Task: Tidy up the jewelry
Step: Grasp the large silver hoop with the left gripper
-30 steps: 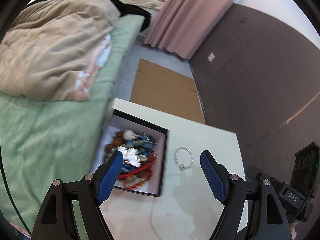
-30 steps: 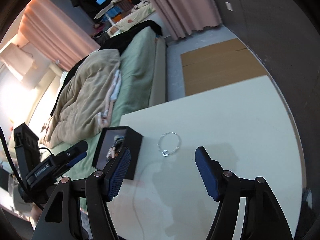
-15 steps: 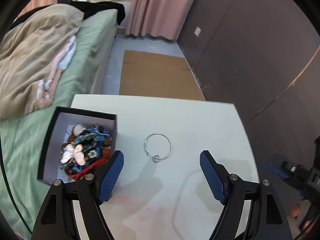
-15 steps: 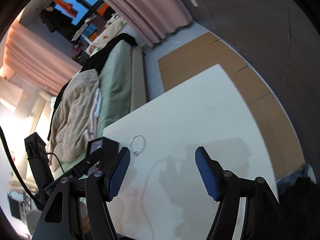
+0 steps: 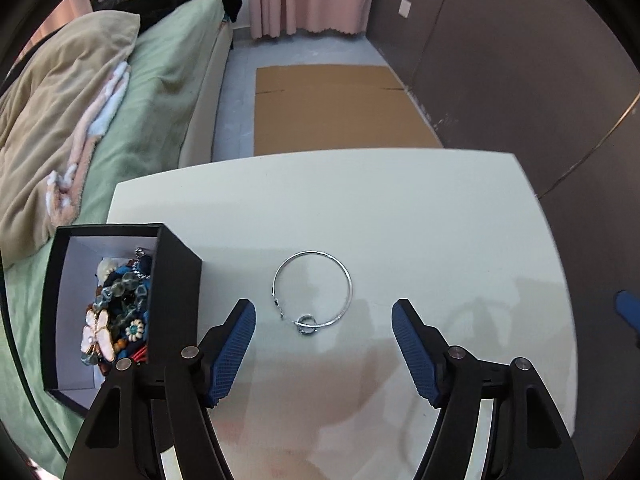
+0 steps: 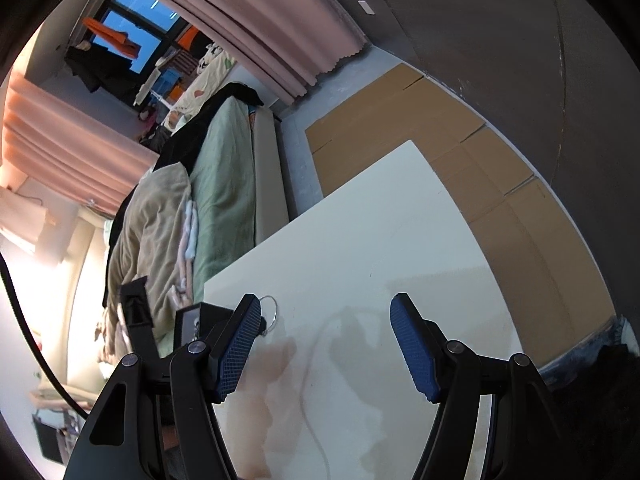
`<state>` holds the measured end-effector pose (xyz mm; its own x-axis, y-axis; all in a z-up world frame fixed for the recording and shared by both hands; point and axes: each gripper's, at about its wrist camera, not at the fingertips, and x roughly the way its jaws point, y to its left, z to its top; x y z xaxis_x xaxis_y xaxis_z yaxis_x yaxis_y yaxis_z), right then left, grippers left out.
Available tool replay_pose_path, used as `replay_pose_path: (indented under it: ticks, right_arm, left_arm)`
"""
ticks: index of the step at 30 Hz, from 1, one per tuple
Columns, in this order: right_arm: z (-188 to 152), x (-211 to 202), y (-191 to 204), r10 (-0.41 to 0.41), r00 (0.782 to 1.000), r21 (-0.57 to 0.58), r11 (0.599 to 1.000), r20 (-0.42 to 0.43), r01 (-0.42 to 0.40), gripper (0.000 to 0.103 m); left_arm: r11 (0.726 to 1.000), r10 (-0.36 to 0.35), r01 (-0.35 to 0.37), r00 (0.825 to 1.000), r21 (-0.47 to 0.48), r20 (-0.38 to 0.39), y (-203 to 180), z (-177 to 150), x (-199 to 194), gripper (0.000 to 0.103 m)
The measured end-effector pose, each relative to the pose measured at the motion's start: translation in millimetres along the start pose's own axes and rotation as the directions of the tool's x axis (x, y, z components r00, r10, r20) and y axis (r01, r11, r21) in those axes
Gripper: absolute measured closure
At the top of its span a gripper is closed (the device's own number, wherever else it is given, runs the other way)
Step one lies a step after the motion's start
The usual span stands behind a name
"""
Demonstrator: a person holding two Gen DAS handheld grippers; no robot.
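A silver bangle (image 5: 313,293) with a small charm lies flat on the white table (image 5: 420,216), just ahead of my open, empty left gripper (image 5: 323,326) and between its blue pads. A black jewelry box (image 5: 172,280) with a white lining stands at the table's left edge, holding several beaded pieces and a white butterfly brooch (image 5: 95,336). My right gripper (image 6: 325,328) is open and empty over the table's right part. In the right wrist view the bangle (image 6: 271,314) and the box (image 6: 192,326) show partly behind its left finger.
A bed with a green sheet (image 5: 160,92) and a beige blanket (image 5: 52,96) runs along the table's left side. Flattened cardboard (image 5: 336,108) lies on the floor beyond the far edge. A dark wall (image 5: 520,60) stands to the right.
My left gripper has swung right from over the box to face the bangle and come closer to it. My right gripper has pulled away to the right and tilted upward.
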<state>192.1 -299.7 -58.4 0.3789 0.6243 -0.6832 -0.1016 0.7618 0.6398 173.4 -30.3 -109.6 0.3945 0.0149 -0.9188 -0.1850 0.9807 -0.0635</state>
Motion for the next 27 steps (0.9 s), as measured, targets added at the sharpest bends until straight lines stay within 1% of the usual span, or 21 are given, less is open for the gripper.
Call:
replay_pose_path:
  ticks: [2,5,9,11,13,17,18,20,21,22,26,27]
  right_arm:
    - [0.7,1.0,0.3,0.005,1.000,0.006,1.000,0.000,-0.005,0.035]
    - [1.1,1.7,0.9,0.007,1.000,0.006,1.000,0.001,-0.007,0.035]
    - [1.4,3.9,7.4,0.021,1.000,-0.008,1.000,-0.004,-0.021,0.035]
    - [1.9,5.0,9.8,0.031,0.999,-0.012,0.999,-0.009,-0.031,0.035]
    - [1.3,5.7,12.5,0.035,0.999,-0.017,0.999,-0.015,-0.035,0.035]
    - [1.2,6.1,16.7,0.031,0.999,-0.032,0.999,-0.017,-0.031,0.035]
    - [1.1,6.2,17.1,0.031,0.999,-0.031,0.999,-0.016,-0.032,0.035]
    - [1.1,6.2,17.3,0.031,0.999,-0.029,0.999,-0.016,-0.032,0.035]
    - [1.0,6.2,17.1,0.030,0.999,-0.030,0.999,-0.016,-0.031,0.035]
    - [1.0,6.3,17.0,0.030,0.999,-0.030,0.999,-0.016,-0.030,0.035]
    - [1.0,7.7,17.2,0.018,1.000,-0.034,0.999,-0.023,-0.019,0.035]
    - [1.1,8.3,18.0,0.017,1.000,-0.037,0.999,-0.025,-0.018,0.035]
  left_arm:
    - [1.000,0.007,-0.007,1.000,-0.002,-0.020,-0.2,0.6,7.9,0.031]
    - [0.999,0.046,-0.046,0.998,0.011,-0.031,-5.1,1.1,14.7,0.031]
    - [0.997,0.074,-0.074,0.996,0.003,-0.055,-8.1,1.9,27.4,0.031]
    - [0.995,0.098,-0.097,0.995,0.019,-0.034,-12.5,0.9,28.3,0.031]
    - [0.995,0.102,-0.102,0.994,0.019,-0.030,-12.6,0.5,27.5,0.031]
    - [0.996,0.088,-0.088,0.996,0.007,-0.024,-10.0,-0.4,28.6,0.030]
    - [0.996,0.087,-0.086,0.996,0.012,-0.021,-10.6,-0.4,28.5,0.032]
    - [0.997,0.076,-0.075,0.997,0.024,-0.014,-12.0,-0.6,26.7,0.040]
    - [0.997,0.074,-0.074,0.997,0.025,-0.011,-12.2,0.2,25.7,0.050]
    - [0.997,0.074,-0.074,0.997,0.025,-0.007,-11.9,0.3,24.3,0.054]
    - [0.998,0.061,-0.061,0.998,0.031,-0.008,-11.0,-0.4,24.5,0.055]
    - [0.999,0.047,-0.046,0.999,0.026,-0.012,-10.2,-1.0,23.8,0.055]
